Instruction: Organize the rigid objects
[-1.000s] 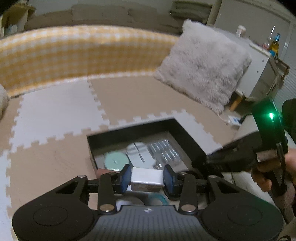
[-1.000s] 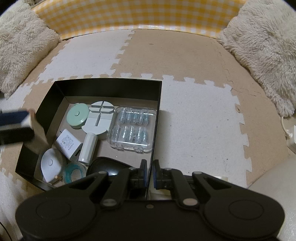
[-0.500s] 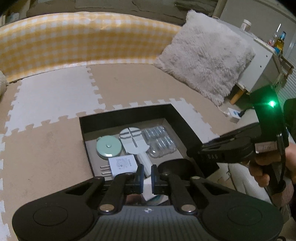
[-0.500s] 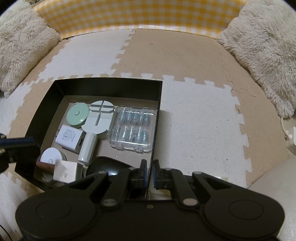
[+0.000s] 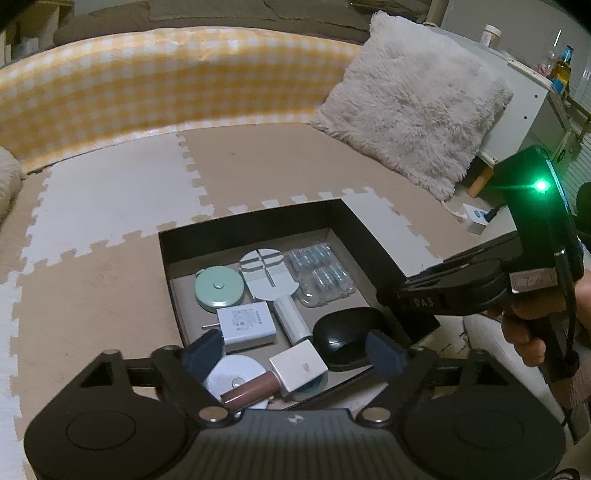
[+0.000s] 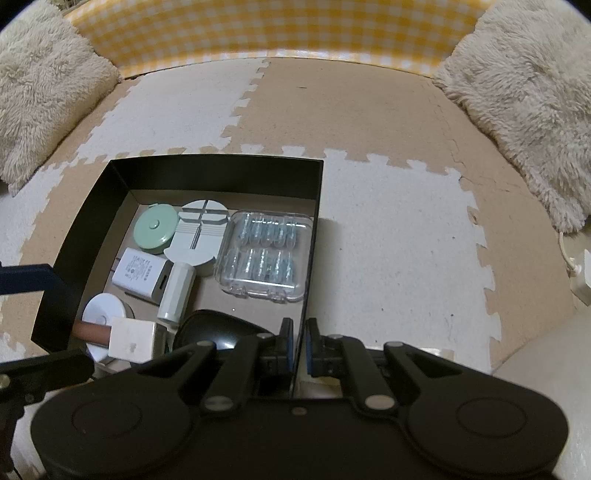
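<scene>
A black box on the foam mat holds several small items: a green round case, a white charger, a clear battery case, a black pod and a white-capped brown tube. My left gripper is open just above the tube, which lies in the box's near corner. My right gripper is shut on the box's thin near-right wall.
Two fluffy cushions lean on a yellow checked bumper at the back. A white cabinet with bottles stands at the right. A white plug block lies at the mat's right edge.
The left gripper carried the white-capped tube over the box, let it go into the near corner, and now stands open over it. The right gripper has kept still.
</scene>
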Motion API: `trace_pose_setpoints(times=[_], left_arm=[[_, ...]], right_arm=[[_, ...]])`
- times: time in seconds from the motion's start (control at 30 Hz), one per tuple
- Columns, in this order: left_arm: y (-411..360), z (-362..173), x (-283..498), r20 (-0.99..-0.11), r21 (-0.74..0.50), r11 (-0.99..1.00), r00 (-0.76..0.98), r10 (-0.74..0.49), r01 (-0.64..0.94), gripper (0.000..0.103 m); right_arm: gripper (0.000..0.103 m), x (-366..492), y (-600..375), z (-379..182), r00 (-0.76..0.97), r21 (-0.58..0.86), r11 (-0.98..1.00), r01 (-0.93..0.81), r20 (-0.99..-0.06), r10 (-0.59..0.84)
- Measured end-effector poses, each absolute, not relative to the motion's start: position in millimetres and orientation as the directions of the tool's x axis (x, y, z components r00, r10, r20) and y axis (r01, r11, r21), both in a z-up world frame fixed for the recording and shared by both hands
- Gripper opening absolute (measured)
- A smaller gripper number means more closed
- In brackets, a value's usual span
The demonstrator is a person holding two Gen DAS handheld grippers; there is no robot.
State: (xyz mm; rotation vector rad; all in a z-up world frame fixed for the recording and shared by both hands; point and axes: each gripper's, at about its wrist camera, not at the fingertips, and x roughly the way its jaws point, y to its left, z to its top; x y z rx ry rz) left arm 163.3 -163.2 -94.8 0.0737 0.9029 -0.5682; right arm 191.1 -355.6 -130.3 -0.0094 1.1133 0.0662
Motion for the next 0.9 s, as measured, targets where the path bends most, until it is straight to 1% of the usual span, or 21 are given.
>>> trace_pose_setpoints(times=[0.07, 0.27, 0.33, 0.53, 0.63, 0.67, 0.7, 0.8, 0.9], left_arm=[[-161.9, -92.9, 162.6, -0.755, -0.171, 0.855, 0.493, -0.433, 0.489, 0.095], [-155.9, -88.6, 160.6, -0.751, -0.161, 0.877, 0.520, -0.407, 0.453, 0.102], [-152.9, -88.1, 160.1, -0.751, -0.159, 0.886, 0.529, -0.395, 0.436, 0.103], [-144.5, -87.9, 156.9, -0.753, -0.157, 0.906, 0.546, -0.368, 0.394, 0.103], [-140.2, -86.1, 153.6, -0.751, -0.149, 0.916, 0.559, -0.350, 0.373, 0.103], [-137.9, -84.2, 152.5, -0.749, -0.149, 0.919, 0.565, -0.345, 0.364, 0.103], [-135.8, -81.4, 151.2, -0.746, -0.150, 0.923, 0.572, -0.341, 0.355, 0.103], [-129.5, -70.0, 146.3, -0.727, -0.151, 0.931, 0.601, -0.332, 0.332, 0.103], [-124.8, -57.5, 139.0, -0.709, -0.145, 0.937, 0.627, -0.322, 0.318, 0.103]], right_arm=[[0.007, 190.0, -355.6, -129.1, 0.444, 0.026, 0.998, -0.055, -0.895, 0.047], [0.007, 184.7, -356.2, -123.2, 0.455, 0.026, 0.999, -0.041, -0.889, 0.042], [0.007, 182.4, -355.1, -121.1, 0.457, 0.022, 0.999, -0.043, -0.888, 0.039], [0.016, 173.0, -350.4, -109.3, 0.482, 0.020, 0.999, -0.047, -0.875, 0.040], [0.030, 166.3, -348.2, -100.4, 0.502, 0.013, 0.999, -0.043, -0.864, 0.032], [0.037, 164.2, -347.5, -96.9, 0.510, 0.005, 0.999, -0.037, -0.860, 0.023], [0.042, 161.2, -347.1, -92.7, 0.520, -0.004, 1.000, -0.030, -0.854, 0.013], [0.051, 149.1, -347.4, -77.4, 0.555, 0.002, 1.000, -0.010, -0.832, 0.007], [0.057, 135.8, -345.0, -61.1, 0.586, 0.001, 1.000, 0.004, -0.810, -0.002]])
